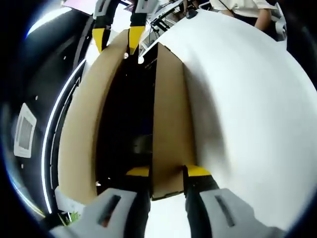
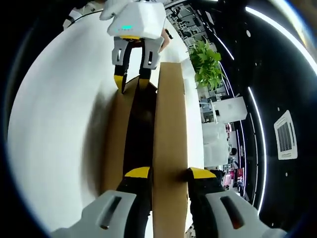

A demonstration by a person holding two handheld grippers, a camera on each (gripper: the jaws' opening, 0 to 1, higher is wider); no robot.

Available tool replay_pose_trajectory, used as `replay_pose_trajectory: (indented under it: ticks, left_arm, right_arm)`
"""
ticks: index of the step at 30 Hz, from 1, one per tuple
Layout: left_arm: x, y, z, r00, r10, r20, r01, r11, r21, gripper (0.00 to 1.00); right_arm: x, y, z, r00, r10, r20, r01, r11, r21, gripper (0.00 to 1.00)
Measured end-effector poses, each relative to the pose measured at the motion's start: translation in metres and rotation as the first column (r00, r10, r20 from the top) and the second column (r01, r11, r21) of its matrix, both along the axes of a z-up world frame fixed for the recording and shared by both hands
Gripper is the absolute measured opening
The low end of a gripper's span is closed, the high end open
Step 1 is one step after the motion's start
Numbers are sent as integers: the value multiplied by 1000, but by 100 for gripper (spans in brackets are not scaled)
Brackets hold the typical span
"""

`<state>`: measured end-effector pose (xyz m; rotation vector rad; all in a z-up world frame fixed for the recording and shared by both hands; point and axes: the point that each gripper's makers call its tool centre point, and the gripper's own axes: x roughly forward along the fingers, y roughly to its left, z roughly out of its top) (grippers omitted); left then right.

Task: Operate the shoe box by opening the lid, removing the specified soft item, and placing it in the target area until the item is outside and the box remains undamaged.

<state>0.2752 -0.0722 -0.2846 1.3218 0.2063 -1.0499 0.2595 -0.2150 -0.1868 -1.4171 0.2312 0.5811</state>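
A brown cardboard shoe box (image 1: 79, 124) stands open over the white table, its inside dark, with a faint shape deep in it that I cannot make out. My left gripper (image 1: 168, 171) is shut on the box's right-hand cardboard panel (image 1: 168, 114) at the near end. At the far end the right gripper (image 1: 117, 40) pinches the other panel. In the right gripper view, my right gripper (image 2: 169, 173) is shut on a cardboard panel (image 2: 169, 119), and the left gripper (image 2: 132, 82) holds the opposite panel (image 2: 115, 129) at the far end. I cannot tell which panel is the lid.
The white round table (image 1: 247, 114) spreads under and beside the box. A person in a white top (image 1: 247, 7) stands at its far edge. A green plant (image 2: 207, 62) and room clutter lie beyond the table (image 2: 54, 124). Dark ceiling with light strips and a vent (image 2: 286, 135).
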Motion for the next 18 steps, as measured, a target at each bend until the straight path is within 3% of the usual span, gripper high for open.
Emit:
replay_pose_trajectory:
  ticks: [14, 17, 18]
  left_arm:
    - [-4, -1, -1, 992, -53, -113, 62, 995, 77, 16]
    - [-6, -1, -1, 984, -78, -161, 93, 991, 92, 14]
    - [-7, -1, -2, 975, -133, -179, 157, 979, 131, 14]
  right_arm:
    - [1, -2, 2, 999, -34, -3, 34, 999, -12, 28]
    - [2, -1, 4, 999, -43, -4, 43, 999, -13, 28]
    - [3, -1, 5, 999, -51, -1, 51, 999, -15, 28]
